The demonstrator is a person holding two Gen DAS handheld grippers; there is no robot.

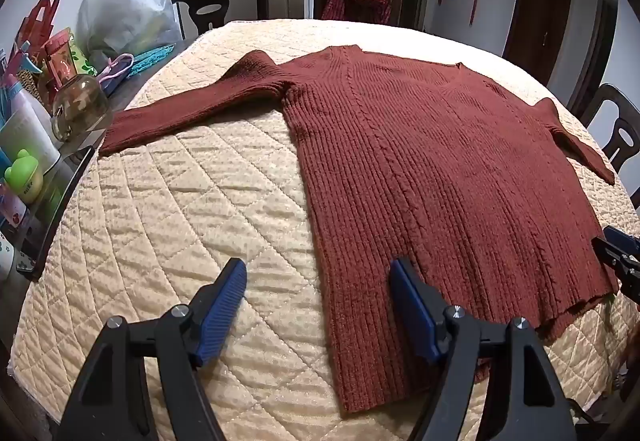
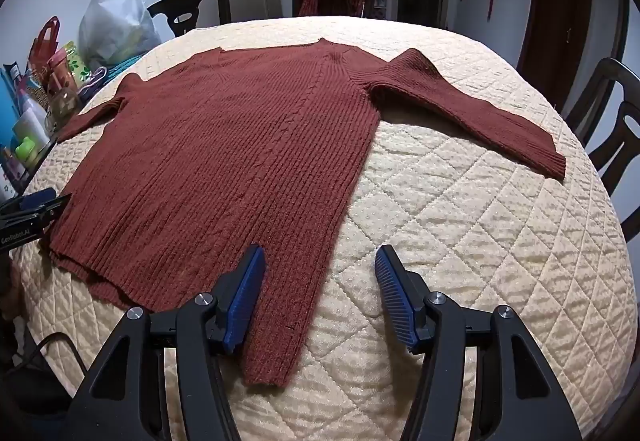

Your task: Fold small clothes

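Right now a rust-red ribbed sweater (image 1: pixel 420 161) lies flat and face-up on the cream quilted cover (image 1: pixel 180 221) of the table, both sleeves spread out to the sides and its hem toward the cameras. Both claws hang above the near hem with jaws spread wide and nothing gripped: the left gripper (image 1: pixel 318 273) straddles the sweater's left bottom corner, the right gripper (image 2: pixel 320 259) its right bottom corner. Bottles, bags and a glass jar (image 1: pixel 78 107) crowd the table's left edge.
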